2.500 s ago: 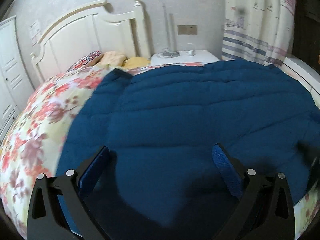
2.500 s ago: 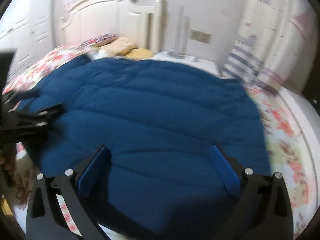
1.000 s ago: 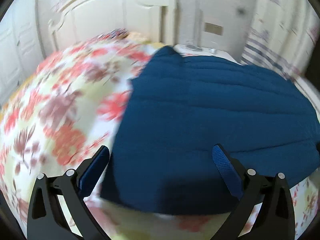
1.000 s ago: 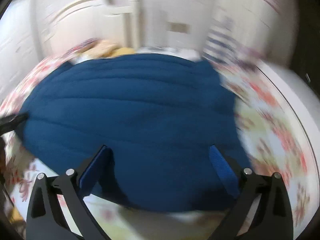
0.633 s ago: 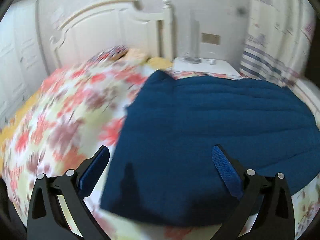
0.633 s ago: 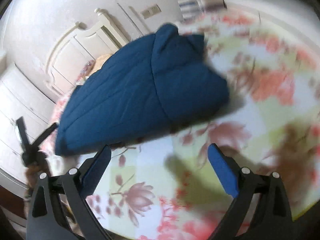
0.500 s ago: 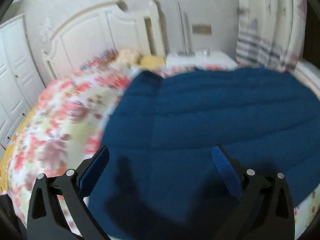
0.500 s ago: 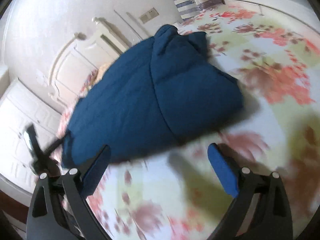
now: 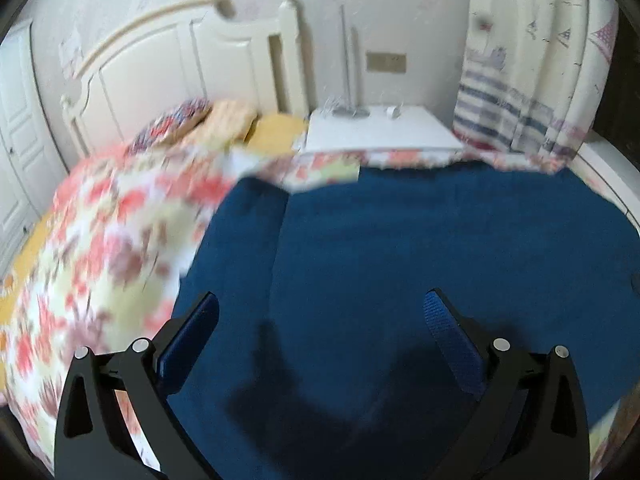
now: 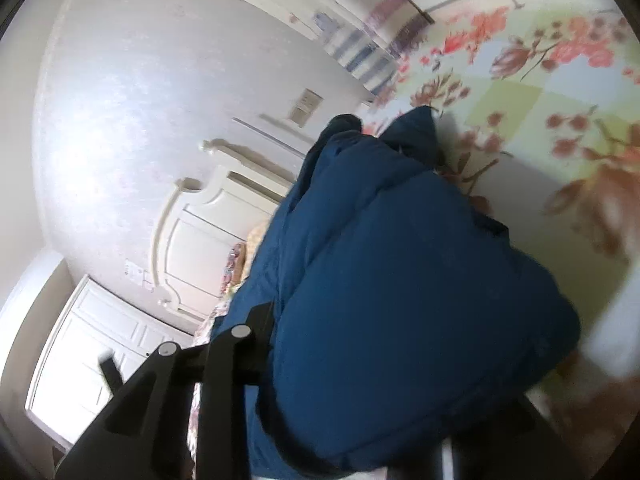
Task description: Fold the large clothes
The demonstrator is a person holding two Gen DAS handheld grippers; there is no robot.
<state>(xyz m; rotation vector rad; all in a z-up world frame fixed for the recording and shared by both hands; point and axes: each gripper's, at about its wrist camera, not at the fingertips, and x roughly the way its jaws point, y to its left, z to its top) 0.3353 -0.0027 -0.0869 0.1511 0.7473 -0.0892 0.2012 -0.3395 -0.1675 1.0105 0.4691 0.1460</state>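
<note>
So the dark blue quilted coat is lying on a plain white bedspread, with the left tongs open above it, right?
Not quite. The bedspread is floral, with red and pink flowers on a pale ground, not plain white; the left wrist view shows it. The rest holds: the dark blue quilted coat lies on it, and the left tongs are open above it.

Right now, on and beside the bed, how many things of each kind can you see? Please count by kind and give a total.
Blue padded garment: 1
Floral bedspread: 1
Pillows at the headboard: 3
White bedside cabinet: 1
Striped curtain: 1
Total: 7
</note>
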